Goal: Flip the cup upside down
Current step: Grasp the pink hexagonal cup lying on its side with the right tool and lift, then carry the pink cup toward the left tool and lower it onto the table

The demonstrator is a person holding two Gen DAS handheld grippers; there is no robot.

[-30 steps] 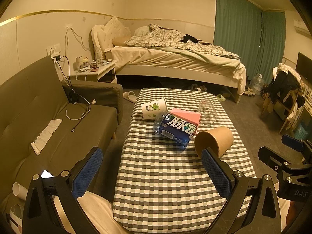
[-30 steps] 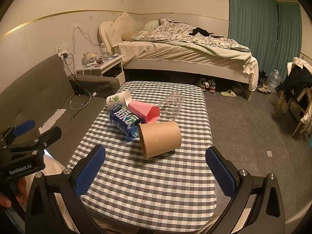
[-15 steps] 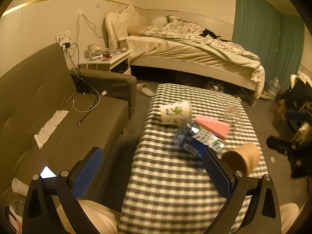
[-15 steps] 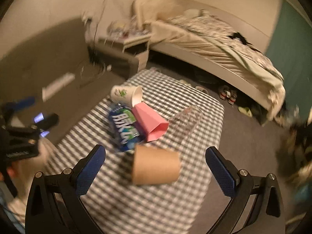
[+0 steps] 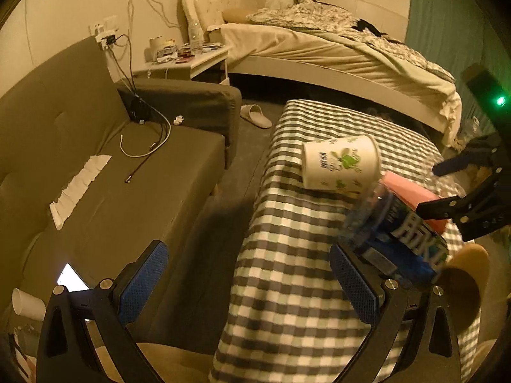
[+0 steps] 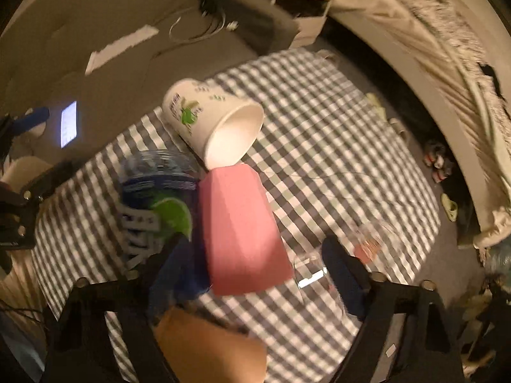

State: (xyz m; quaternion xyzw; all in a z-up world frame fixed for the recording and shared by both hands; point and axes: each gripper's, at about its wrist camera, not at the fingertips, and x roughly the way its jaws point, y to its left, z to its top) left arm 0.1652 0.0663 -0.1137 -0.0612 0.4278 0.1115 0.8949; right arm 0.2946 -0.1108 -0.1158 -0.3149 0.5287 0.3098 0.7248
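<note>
Right wrist view, blurred by motion. Pink cup (image 6: pixel 239 226) lies on its side on the checked desk (image 6: pixel 335 134), centre of frame. Long axis runs from upper left to lower right, narrow base toward frame centre, wide mouth toward the lower edge.

Right gripper (image 6: pixel 252 271): jaws spread, gripping nothing. One finger shows at lower left of the pink cup, the other at lower right, so the mouth end sits roughly between them. Contact cannot be told through the blur.

Neighbours crowd the target:
- white printed cup (image 6: pixel 210 121) on its side, upper centre, mouth just beside the pink base
- blue-labelled bottle (image 6: pixel 153 204) alongside on the left, apparently touching
- brown cup (image 6: pixel 210 348) at bottom centre, under the gripper
- clear cup (image 6: pixel 367 249) at right, faint

Left wrist view: left gripper (image 5: pixel 246 282) jaws wide apart, holding nothing, low in frame over the gap between sofa (image 5: pixel 95 166) and desk edge. The pink cup shows only as a strip at the right edge.

Judgement: the right gripper is much the nearer and likely makes the grasp. The squeeze should cross the cup's long axis, and the bottle leaves little room for the left-hand finger.
</note>
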